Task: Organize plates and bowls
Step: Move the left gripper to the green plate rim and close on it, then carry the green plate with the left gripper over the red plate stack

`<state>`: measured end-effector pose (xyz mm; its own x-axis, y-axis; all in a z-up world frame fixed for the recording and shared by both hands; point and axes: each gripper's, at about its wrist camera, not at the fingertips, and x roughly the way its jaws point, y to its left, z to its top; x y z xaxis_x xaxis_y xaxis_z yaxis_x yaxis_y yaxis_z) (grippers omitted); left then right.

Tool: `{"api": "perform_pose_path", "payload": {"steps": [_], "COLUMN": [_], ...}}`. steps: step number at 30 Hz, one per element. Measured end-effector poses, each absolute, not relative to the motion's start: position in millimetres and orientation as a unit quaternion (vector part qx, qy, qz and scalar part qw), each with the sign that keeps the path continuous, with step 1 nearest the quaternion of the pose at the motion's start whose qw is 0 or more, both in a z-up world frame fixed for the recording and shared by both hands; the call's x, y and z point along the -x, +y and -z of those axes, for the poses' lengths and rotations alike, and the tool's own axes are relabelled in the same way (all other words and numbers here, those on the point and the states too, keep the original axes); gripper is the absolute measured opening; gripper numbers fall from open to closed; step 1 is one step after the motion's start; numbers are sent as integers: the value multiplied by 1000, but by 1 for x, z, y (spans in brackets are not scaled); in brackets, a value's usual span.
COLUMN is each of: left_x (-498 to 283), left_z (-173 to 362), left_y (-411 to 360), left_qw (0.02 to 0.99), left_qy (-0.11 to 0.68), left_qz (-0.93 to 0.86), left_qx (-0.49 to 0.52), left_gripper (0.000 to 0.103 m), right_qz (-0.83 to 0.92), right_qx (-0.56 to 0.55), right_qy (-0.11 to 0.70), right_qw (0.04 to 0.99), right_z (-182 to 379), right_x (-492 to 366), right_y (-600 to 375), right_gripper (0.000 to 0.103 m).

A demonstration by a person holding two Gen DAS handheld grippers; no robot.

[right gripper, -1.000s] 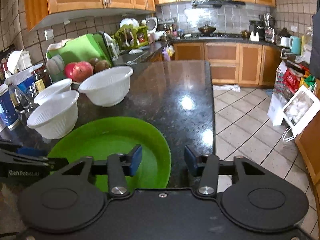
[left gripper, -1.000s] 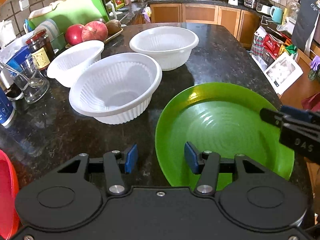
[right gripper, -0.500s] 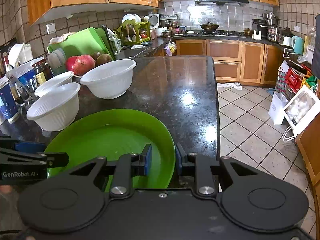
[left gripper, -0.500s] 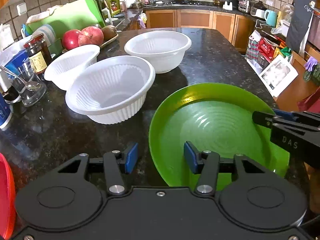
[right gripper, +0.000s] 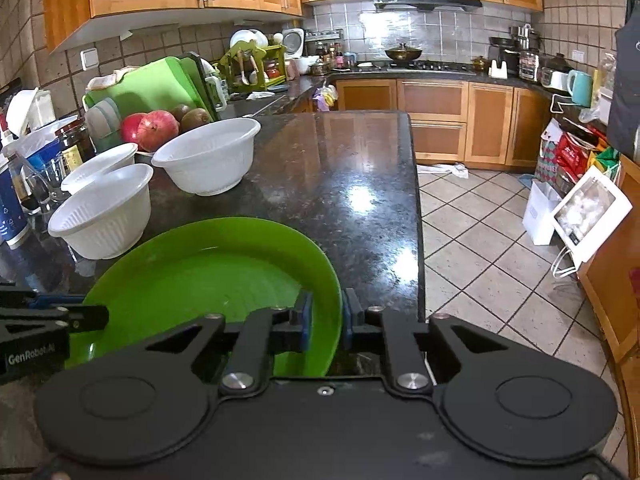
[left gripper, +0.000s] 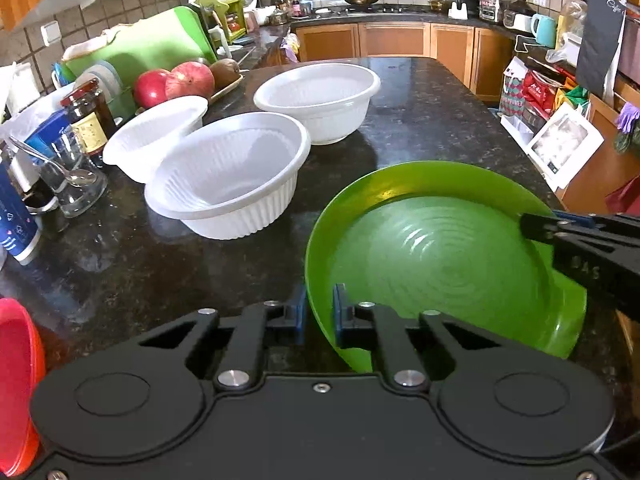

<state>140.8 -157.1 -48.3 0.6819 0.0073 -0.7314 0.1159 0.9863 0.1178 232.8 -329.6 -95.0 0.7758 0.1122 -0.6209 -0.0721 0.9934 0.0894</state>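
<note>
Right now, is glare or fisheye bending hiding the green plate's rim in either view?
Left wrist view: only a small highlight on the round green plastic plate, near rim sharp. Right wrist view: bright ceiling-light glare sits on the dark speckled stone counter, off the plate; the cabinets and floor bend at the edges.

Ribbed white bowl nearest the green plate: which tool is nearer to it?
Left. The left tool grips the plate rim on the side facing the bowl; the right tool grips the opposite rim.
</note>
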Motion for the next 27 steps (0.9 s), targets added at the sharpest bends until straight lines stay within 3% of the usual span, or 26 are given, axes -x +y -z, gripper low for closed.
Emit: {"api": "perform_pose_path", "payload": {"steps": [27], "left_x": [-97], "left_z": [27], "left_y": [-106], "left_qw": [924], "left_qy": [374], "left_qz": [60], "left_qx": [-60], "left_gripper": [14], "right_qz": [-20], "right_qx": [-28], "right_qy": [299], "right_qw": [954], "right_z": [65], "right_x": [-169], "right_y": [-278], "right_gripper": [11]}}
